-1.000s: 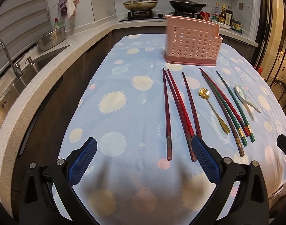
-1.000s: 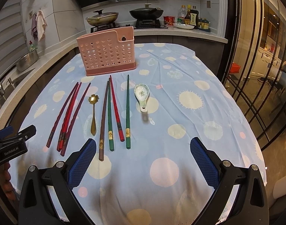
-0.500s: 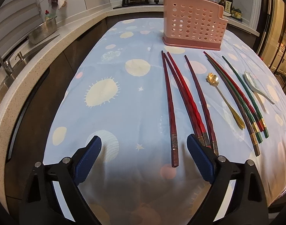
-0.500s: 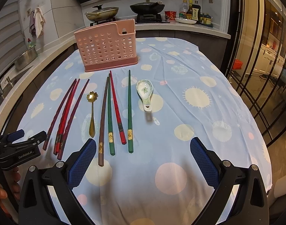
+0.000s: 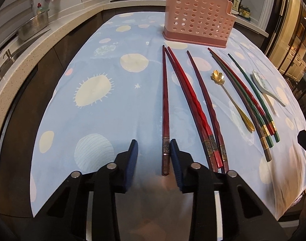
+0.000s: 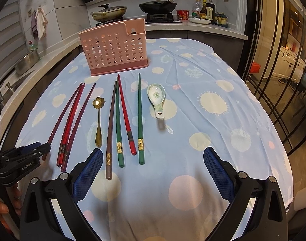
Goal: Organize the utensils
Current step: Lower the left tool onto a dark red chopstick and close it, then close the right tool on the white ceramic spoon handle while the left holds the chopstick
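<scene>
Several chopsticks lie in a row on the blue dotted tablecloth in front of a pink perforated utensil holder. My left gripper is low over the cloth, jaws half closed. Its right fingertip touches the butt end of the leftmost dark red chopstick; the left finger stands apart. More red chopsticks, a gold flower spoon, green and brown chopsticks and a white ceramic spoon lie to the right. My right gripper is wide open and empty above the near cloth, behind the green chopsticks.
The holder stands at the table's far side. A kitchen counter with a sink and metal pot runs along the left. A stove with pans is behind. Glass doors are to the right.
My left gripper moved forward and down to the leftmost red chopstick and its jaws narrowed around its end. My right gripper stayed open and shifted only slightly.
</scene>
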Available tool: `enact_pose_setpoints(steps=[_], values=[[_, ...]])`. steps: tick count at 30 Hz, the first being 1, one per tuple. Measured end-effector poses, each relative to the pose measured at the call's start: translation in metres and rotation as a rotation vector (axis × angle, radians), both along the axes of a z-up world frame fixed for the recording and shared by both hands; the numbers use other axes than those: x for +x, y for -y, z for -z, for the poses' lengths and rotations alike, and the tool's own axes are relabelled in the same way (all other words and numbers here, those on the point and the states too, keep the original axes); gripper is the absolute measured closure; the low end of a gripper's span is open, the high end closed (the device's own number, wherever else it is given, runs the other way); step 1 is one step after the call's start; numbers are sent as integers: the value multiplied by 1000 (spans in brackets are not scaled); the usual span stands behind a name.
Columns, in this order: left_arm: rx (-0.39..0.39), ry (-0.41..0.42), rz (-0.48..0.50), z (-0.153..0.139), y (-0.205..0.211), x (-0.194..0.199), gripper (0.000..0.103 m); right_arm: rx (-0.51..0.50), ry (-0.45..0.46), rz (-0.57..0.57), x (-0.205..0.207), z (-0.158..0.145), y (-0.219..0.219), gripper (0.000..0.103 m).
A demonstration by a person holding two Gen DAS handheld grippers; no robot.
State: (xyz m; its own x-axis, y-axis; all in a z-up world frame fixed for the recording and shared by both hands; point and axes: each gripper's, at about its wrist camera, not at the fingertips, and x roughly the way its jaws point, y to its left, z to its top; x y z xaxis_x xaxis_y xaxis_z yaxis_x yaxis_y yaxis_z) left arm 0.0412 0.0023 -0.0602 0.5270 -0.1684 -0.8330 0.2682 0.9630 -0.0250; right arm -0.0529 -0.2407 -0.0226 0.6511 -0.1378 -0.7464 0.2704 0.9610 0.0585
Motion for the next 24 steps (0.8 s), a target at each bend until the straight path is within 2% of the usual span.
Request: enact_pose_setpoints(steps=[2, 3, 8, 11, 17, 24], values=[[-20, -9, 20, 0, 1, 0, 93, -1, 0, 0, 0, 0, 0, 7], [-30, -15, 29, 0, 2, 0, 95, -2, -1, 0, 1, 1, 0, 7], [-41, -19, 57, 0, 8, 0, 96, 2, 7, 10, 4, 0, 8, 10], [-50, -23, 47, -1, 6, 5, 96, 12, 15, 21, 12, -1, 17, 17], [-40, -22, 36, 0, 8, 17, 96, 75, 27, 27, 45, -1, 40, 41], [-46, -28, 32, 1, 9, 26, 96, 136, -10, 21, 87, 17, 55, 78]])
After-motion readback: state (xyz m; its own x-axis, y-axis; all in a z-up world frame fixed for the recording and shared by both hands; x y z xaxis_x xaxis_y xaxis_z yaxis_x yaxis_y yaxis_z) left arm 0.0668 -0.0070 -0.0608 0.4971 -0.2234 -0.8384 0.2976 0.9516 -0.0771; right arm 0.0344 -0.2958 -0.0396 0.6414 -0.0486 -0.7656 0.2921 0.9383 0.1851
